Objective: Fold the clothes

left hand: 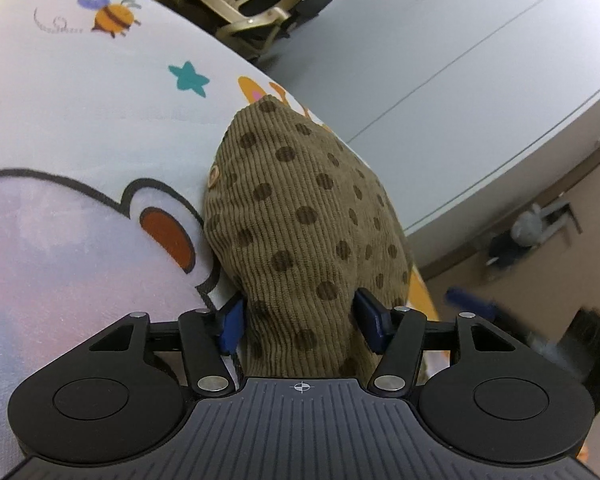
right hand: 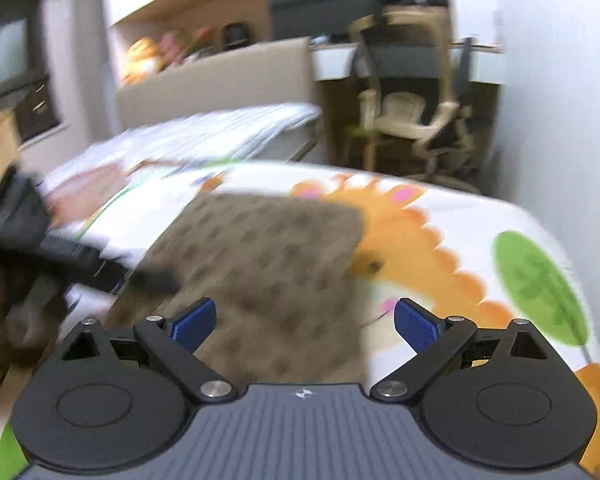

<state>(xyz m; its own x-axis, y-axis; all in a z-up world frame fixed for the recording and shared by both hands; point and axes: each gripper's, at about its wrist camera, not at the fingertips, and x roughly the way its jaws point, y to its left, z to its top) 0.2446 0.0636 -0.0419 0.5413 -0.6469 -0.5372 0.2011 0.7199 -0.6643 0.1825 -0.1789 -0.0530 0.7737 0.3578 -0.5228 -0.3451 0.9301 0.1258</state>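
Note:
A brown corduroy garment (left hand: 300,216) with dark dots and a wooden button hangs bunched from my left gripper (left hand: 300,320), whose blue pads (left hand: 230,326) press into the cloth from both sides. It is lifted over a cartoon-print sheet (left hand: 80,120). In the blurred right wrist view the same dotted garment (right hand: 268,256) lies spread on the sheet (right hand: 480,240). My right gripper (right hand: 304,324) hovers over it, open, with nothing between its blue pads (right hand: 418,326). The other gripper's black body (right hand: 32,228) shows at the left edge.
The sheet covers a bed or table with an edge dropping to a grey floor (left hand: 460,60). A beige office chair (right hand: 412,116) stands beyond it. A folded striped blanket (right hand: 220,132) lies further back on the surface. Shelves and a desk line the far wall.

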